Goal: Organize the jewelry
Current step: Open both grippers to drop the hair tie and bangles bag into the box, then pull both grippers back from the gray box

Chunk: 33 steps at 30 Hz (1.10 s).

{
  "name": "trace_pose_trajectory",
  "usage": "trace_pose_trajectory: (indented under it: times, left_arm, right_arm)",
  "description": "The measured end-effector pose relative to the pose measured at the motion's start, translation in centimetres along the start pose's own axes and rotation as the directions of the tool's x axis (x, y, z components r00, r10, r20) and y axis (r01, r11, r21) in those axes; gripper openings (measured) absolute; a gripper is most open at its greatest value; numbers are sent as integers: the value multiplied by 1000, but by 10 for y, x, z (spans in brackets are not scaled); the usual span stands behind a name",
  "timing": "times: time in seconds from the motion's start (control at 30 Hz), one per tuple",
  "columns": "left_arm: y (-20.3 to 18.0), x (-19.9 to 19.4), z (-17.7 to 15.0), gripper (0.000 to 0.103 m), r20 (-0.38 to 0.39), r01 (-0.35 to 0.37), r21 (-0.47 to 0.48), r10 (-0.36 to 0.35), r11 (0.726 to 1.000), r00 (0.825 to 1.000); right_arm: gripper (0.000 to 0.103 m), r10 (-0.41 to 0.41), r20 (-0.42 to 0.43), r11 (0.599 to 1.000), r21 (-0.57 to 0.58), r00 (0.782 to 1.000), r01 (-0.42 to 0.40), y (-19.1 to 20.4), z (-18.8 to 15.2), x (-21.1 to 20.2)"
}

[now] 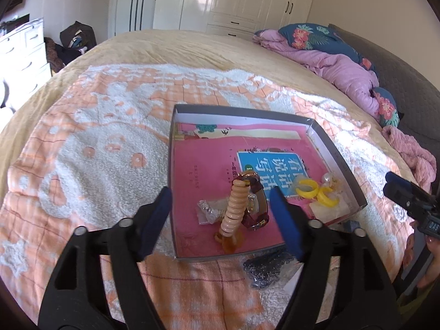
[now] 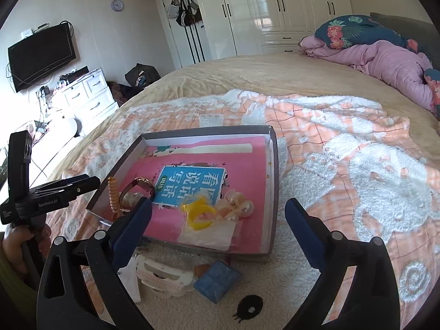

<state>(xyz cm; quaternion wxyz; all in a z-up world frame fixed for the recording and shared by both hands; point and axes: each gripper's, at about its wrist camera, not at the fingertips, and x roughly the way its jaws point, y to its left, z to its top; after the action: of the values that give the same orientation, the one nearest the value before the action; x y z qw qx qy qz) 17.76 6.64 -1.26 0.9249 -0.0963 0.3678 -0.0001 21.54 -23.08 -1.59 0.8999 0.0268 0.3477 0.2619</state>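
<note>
A shallow grey box (image 1: 338,159) lined with a pink book lies on the bed. My left gripper (image 1: 221,220) stands open over its near edge. A peach disc-bead bracelet (image 1: 235,209) and a dark red strapped watch (image 1: 257,206) sit between the fingers, which do not touch them. Yellow rings (image 1: 308,188) and a pearl piece (image 1: 327,177) lie at the box's right. My right gripper (image 2: 218,228) is open wide just above a clear bag with the yellow rings (image 2: 199,213) and pearl pieces (image 2: 239,206), holding nothing. The left gripper (image 2: 55,192) shows at the left.
Outside the box on the towel lie a small blue box (image 2: 217,279), a white and pink clip (image 2: 162,275), a black round piece (image 2: 249,309) and a bag of dark beads (image 1: 264,272). A small clear bag (image 1: 209,209) lies in the box. A purple quilt (image 1: 343,68) is piled at the far right.
</note>
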Motion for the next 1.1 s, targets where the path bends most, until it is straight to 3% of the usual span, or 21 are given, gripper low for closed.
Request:
trace_pose_trajectory:
  times: [0.13, 0.27, 1.1]
  left_arm:
    - [-1, -15, 2, 85, 29, 0, -9, 0, 1000, 1000]
    - [-2, -27, 3, 92, 47, -6, -8, 6, 1000, 999]
    - [-21, -77, -25, 94, 51, 22, 34, -24, 999, 998]
  right_arm:
    - [97, 3, 1, 1000, 8, 1000, -3, 0, -4, -8]
    - [97, 5, 9, 1000, 9, 1000, -6, 1, -6, -17]
    - [98, -2, 41, 1000, -23, 999, 3, 15, -20, -67]
